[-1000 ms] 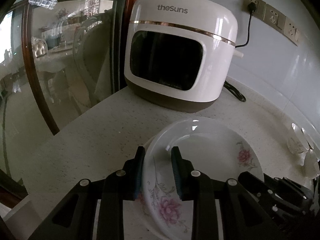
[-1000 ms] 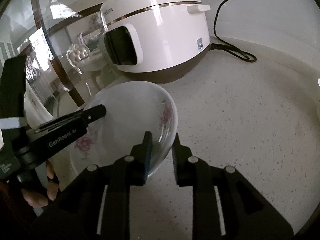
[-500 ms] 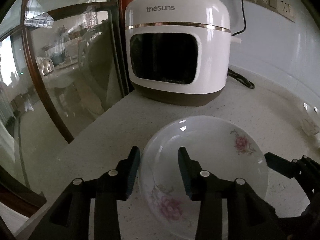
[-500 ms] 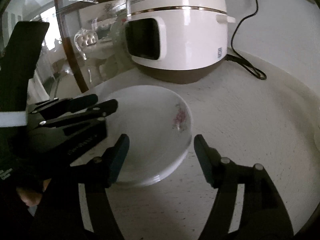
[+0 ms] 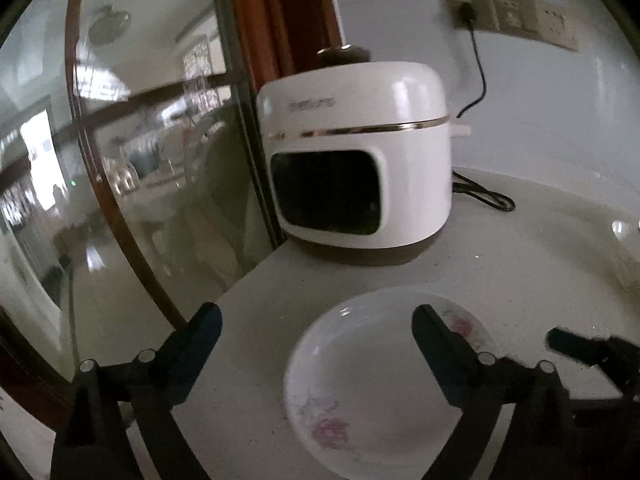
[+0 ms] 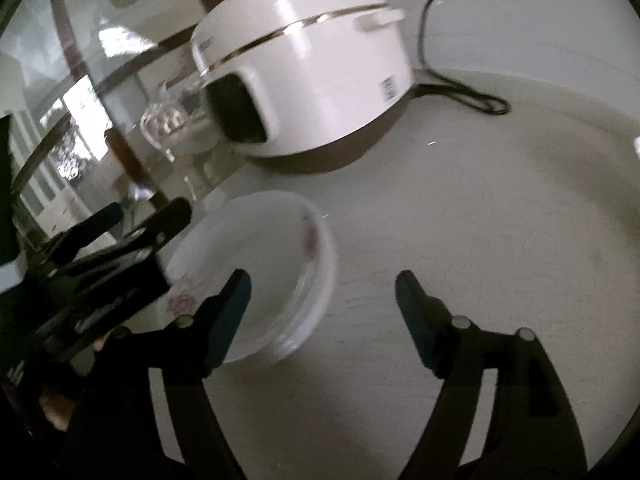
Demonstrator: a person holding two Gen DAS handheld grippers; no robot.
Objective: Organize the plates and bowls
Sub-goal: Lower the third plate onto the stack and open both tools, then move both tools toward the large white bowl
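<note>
A deep white plate [image 5: 372,380] with pink flowers lies flat on the speckled counter [image 5: 500,280], in front of the rice cooker. My left gripper [image 5: 316,312] hovers over its left rim with its jaws opening wide. One finger is above the plate, the other outside it, and neither pad touches. In the right wrist view the plate [image 6: 272,264] sits at lower left. My right gripper [image 6: 322,280] straddles its right rim, jaws opening, pads clear of it. The left gripper [image 6: 120,232] shows at the left there.
A white rice cooker [image 5: 360,168] stands behind the plate, its black cord [image 5: 484,196] running to wall sockets [image 5: 512,16]. A glass partition with a brown frame [image 5: 120,200] bounds the counter's left edge. Something white and shiny [image 5: 622,228] shows at the far right.
Both grippers were shut on the tilted plate's rim; both have let go and opened wide. The plate now lies flat on the counter, and the left gripper has drawn back and up.
</note>
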